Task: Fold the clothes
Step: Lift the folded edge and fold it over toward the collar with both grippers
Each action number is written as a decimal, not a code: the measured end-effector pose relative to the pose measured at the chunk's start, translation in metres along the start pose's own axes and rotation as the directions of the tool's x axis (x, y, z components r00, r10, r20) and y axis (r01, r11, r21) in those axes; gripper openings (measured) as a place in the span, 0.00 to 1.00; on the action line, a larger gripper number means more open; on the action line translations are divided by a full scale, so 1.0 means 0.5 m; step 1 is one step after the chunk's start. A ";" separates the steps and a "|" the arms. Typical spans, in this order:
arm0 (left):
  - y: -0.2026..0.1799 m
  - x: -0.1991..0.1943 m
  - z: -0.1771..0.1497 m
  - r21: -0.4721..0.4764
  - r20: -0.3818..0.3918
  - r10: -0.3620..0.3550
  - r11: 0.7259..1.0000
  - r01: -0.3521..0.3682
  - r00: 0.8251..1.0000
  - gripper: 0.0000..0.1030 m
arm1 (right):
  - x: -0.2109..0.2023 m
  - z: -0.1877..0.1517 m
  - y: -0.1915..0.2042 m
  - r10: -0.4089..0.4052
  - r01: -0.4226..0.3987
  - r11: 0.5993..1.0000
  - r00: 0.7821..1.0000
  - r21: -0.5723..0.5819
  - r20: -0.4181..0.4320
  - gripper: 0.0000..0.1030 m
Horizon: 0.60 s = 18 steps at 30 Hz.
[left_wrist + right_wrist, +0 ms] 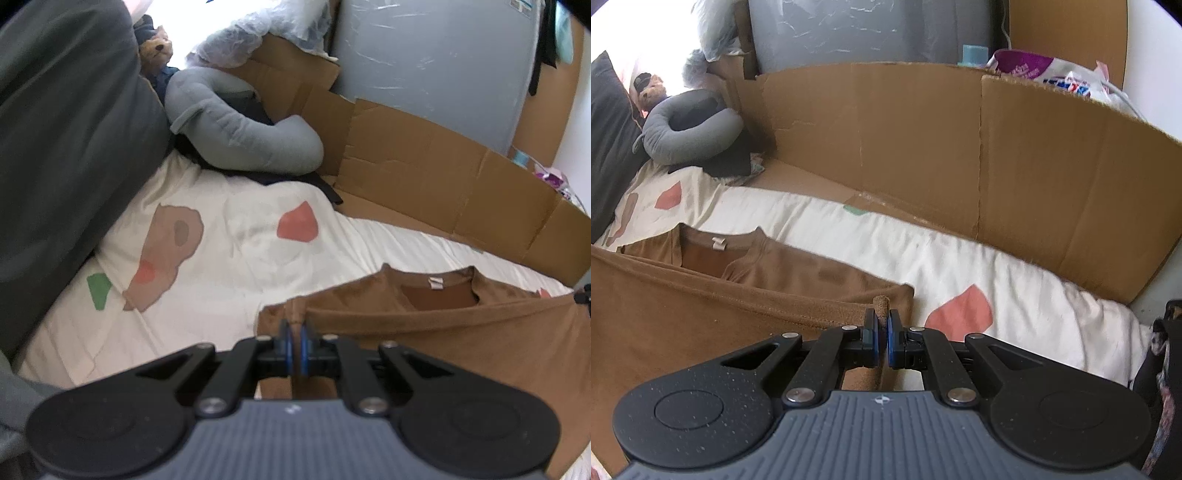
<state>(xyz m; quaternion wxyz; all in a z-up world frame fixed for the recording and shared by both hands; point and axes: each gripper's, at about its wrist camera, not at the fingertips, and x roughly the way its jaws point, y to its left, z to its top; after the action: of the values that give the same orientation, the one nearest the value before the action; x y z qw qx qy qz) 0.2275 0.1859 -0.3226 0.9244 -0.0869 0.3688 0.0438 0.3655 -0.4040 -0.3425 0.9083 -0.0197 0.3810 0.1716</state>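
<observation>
A brown T-shirt (461, 332) lies on the white patterned bedspread (221, 288), its neck and label facing away from me. My left gripper (294, 326) is shut on a bunched bit of the shirt's near hem at its left corner, lifted off the bed. In the right wrist view the same brown T-shirt (701, 310) fills the lower left. My right gripper (882, 318) is shut on the hem's right corner, a pinch of cloth sticking up between the blue pads. The raised hem stretches taut between both grippers.
A cardboard wall (960, 155) runs along the bed's far side. A grey curved pillow (240, 129), a teddy bear (157, 46) and a dark cushion (66, 129) sit at the head end. Bags (1052, 74) lie behind the cardboard. A patterned sleeve (1160, 369) shows at the right edge.
</observation>
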 end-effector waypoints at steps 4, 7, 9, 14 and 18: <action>-0.002 0.008 0.016 0.012 0.006 0.006 1.000 -0.006 1.000 0.05 | 0.006 0.024 0.003 -0.012 0.012 1.000 1.000 -0.017 0.009 0.03; 0.004 0.015 0.030 0.005 0.014 0.010 1.000 -0.010 1.000 0.05 | 0.013 0.045 0.007 -0.030 0.030 0.999 1.000 -0.035 0.011 0.03; 0.008 0.023 0.039 0.007 0.018 0.011 1.000 -0.011 1.000 0.05 | 0.020 0.057 0.009 -0.038 0.038 0.998 0.999 -0.050 0.007 0.03; 0.017 0.056 0.058 0.000 0.013 0.017 1.000 -0.017 1.000 0.05 | 0.046 0.080 0.009 -0.053 0.053 0.996 0.999 -0.067 -0.002 0.03; 0.019 0.088 0.072 0.006 0.003 0.023 1.000 -0.023 1.000 0.05 | 0.074 0.098 0.010 -0.067 0.065 0.995 0.998 -0.077 -0.017 0.03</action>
<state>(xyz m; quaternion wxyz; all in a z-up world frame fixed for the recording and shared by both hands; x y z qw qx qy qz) 0.2826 0.2030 -0.3284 0.9246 -0.0801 0.3687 0.0533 0.4218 -0.3802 -0.3331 0.9083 -0.0684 0.3821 0.1557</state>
